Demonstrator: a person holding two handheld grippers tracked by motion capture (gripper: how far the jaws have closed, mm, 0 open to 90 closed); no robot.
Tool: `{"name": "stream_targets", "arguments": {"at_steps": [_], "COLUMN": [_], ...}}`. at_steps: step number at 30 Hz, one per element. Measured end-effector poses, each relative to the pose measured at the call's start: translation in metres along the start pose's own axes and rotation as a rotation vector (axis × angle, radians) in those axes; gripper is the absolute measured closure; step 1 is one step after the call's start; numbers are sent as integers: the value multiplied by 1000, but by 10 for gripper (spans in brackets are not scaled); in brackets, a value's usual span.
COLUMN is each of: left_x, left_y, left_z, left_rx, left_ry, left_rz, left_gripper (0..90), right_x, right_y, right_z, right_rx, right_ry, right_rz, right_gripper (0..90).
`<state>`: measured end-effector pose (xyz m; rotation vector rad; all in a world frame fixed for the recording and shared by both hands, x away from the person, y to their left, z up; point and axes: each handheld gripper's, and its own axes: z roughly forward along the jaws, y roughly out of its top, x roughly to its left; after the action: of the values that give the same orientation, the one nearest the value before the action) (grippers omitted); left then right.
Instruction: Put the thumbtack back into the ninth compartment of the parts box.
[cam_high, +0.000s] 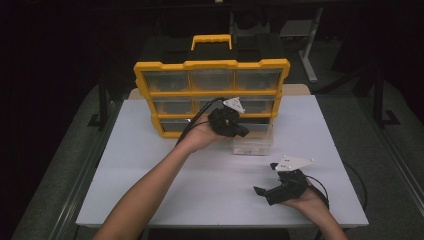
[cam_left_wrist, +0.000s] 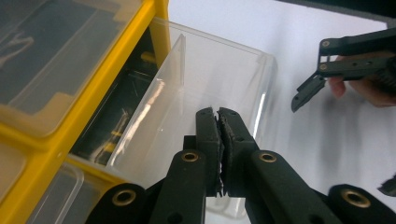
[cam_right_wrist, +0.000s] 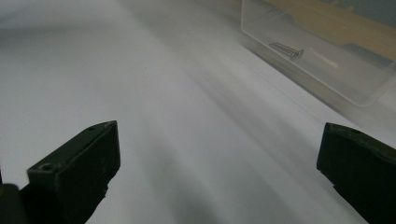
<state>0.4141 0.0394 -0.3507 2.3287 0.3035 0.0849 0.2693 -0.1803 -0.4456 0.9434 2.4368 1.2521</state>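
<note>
1 clear drawer (cam_high: 252, 144), pulled part-way out of the yellow organizer's (cam_high: 211, 65) bottom row onto the table (cam_high: 150, 165), giving access; it holds 1 screw (cam_right_wrist: 287, 50). 9 drawers counted. Left gripper (cam_left_wrist: 218, 115): jaws clenched together, empty, above the drawer. Right gripper (cam_high: 266, 189): jaws released wide, resting nearby, ready.
</note>
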Motion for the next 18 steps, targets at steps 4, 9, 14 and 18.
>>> {"name": "stream_targets", "arguments": {"at_steps": [4,9,14,18], "left_x": [2,5,7,6], "left_y": [0,-1,-3,-3], "left_z": [10,19,27,31], "left_rx": [9,30,43,46], "left_ry": [2,2,3,-4], "left_rz": [-8,-13,-19,-22], "left_gripper": [872,872,872,872], "right_x": [0,0,0,0], "right_y": [0,0,0,0], "right_z": [0,0,-1,0], "right_rx": [0,-1,-2,-1], "right_ry": [1,1,3,2], "right_rz": [-1,-2,-3,-2], "right_gripper": [0,0,0,0]}}
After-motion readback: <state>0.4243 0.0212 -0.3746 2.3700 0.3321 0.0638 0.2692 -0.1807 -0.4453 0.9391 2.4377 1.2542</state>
